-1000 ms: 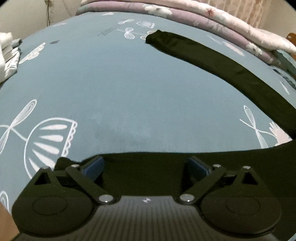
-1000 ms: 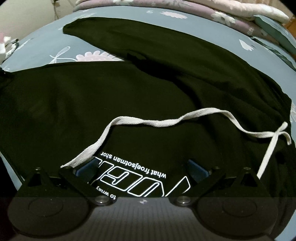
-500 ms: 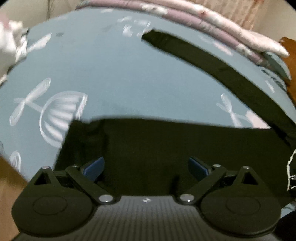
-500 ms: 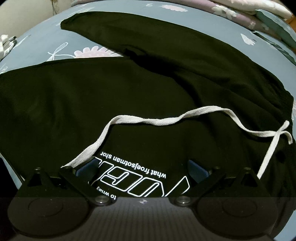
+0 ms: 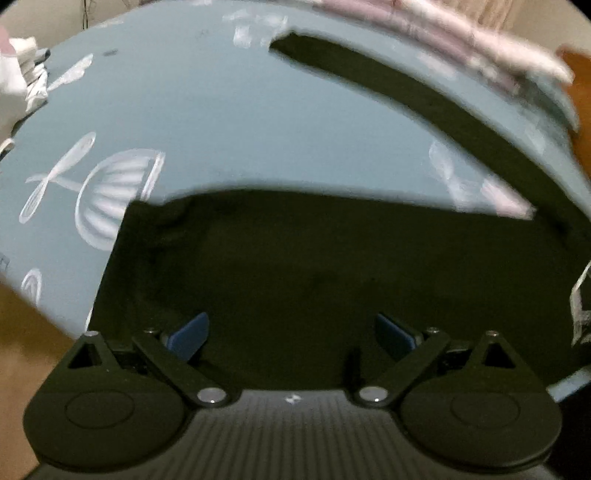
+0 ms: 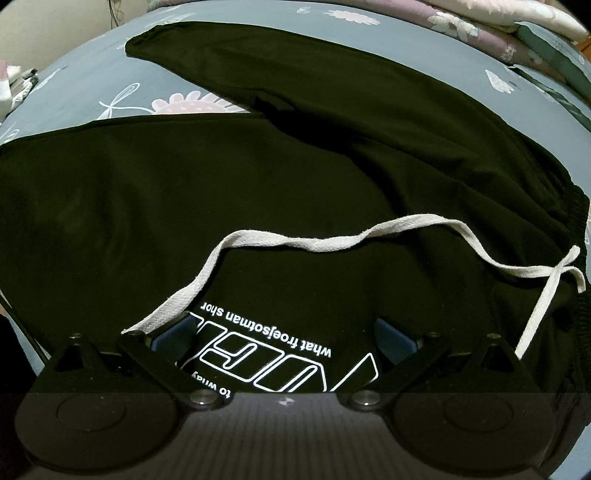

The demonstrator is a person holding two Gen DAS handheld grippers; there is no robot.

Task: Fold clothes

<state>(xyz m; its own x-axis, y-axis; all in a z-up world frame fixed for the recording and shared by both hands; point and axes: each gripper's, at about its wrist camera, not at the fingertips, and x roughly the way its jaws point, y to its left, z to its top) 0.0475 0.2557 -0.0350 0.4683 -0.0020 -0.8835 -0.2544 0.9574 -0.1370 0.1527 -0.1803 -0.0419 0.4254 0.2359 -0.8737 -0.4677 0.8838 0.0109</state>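
Note:
Black trousers (image 6: 295, 166) with a white drawstring (image 6: 332, 242) and white lettering (image 6: 266, 338) lie spread on a blue-grey patterned bed sheet (image 6: 92, 88). The far leg (image 5: 406, 96) stretches toward the back. The near leg (image 5: 314, 258) lies flat just ahead of my left gripper (image 5: 291, 334), which is open above its hem end with nothing between its blue pads (image 5: 188, 332). My right gripper (image 6: 284, 338) is open over the printed lettering near the waistband (image 6: 576, 206); one drawstring end lies by its left fingertip.
Folded floral quilts (image 6: 498, 22) are stacked along the back of the bed. White clothing (image 5: 18, 81) sits at the far left. The bed edge and brown floor (image 5: 26, 332) show at lower left in the left wrist view.
My left gripper has pulled back and risen, so more of the near trouser leg and the bed edge show now. The right gripper has shifted only slightly. Both stay open.

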